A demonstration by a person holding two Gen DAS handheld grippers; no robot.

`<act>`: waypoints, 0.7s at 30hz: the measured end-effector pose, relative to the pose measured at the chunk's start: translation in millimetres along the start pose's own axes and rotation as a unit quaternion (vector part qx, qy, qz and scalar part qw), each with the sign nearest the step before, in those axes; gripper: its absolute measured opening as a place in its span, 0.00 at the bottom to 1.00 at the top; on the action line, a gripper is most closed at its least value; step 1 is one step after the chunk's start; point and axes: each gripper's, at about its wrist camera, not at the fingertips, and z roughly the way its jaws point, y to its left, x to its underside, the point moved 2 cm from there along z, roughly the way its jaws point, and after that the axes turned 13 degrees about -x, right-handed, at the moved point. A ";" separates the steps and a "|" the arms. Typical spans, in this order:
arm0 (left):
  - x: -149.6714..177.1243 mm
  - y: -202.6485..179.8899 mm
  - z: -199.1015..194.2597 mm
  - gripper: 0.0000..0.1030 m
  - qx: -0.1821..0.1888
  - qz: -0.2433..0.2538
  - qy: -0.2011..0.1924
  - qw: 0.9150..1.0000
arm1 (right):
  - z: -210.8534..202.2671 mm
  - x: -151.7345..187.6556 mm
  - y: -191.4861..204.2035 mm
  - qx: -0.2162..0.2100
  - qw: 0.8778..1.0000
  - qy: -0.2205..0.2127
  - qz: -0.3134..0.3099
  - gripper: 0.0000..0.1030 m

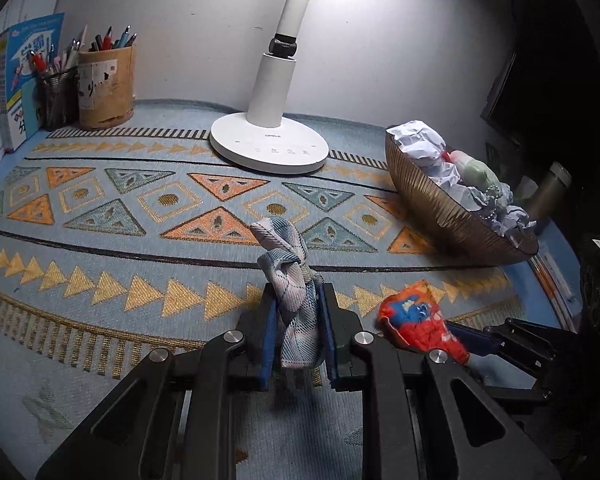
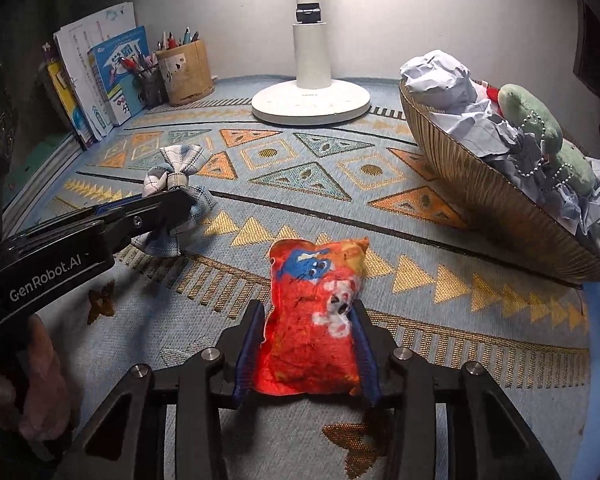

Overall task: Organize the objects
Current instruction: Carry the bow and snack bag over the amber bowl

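My left gripper (image 1: pixel 298 320) pinches a knotted blue-and-white plaid cloth bow (image 1: pixel 290 276) above the middle of the patterned blue woven mat (image 1: pixel 100 240). My right gripper (image 2: pixel 308 340) clamps a small orange-red printed fabric pouch (image 2: pixel 314 316) near the mat's front edge, the ribbed bronze bowl (image 2: pixel 480 184) of crumpled paper toward its right edge.

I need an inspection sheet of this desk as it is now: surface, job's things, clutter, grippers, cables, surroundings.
Surface: patterned cloth covers the desk.
Job's things: plaid fabric bow; red plush pouch; ribbed bowl holding crumpled paper and a green plush.
Clutter: nothing seen.
Grippers: left gripper shut on the bow; right gripper shut on the pouch.
Cables: nothing seen.
Surroundings: white lamp, pen holders, books, wall.
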 end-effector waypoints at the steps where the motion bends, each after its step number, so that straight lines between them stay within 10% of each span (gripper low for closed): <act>1: -2.4 -4.2 -2.2 0.16 0.006 0.004 0.000 1.000 | -2.1 -0.5 -0.5 -0.002 1.000 -0.003 -0.002 0.31; 8: -66.7 -56.5 -30.5 0.16 0.070 0.036 -0.050 0.996 | -75.8 -21.7 -32.2 -0.084 0.990 -0.096 0.053 0.22; 14: -122.3 -125.8 -14.0 0.16 0.111 0.078 -0.073 0.988 | -155.6 -63.2 -108.4 -0.009 0.970 -0.212 0.118 0.23; 21: -142.5 -188.8 34.5 0.24 0.117 0.135 -0.059 0.982 | -151.3 -108.4 -180.1 0.065 0.954 -0.225 0.187 0.25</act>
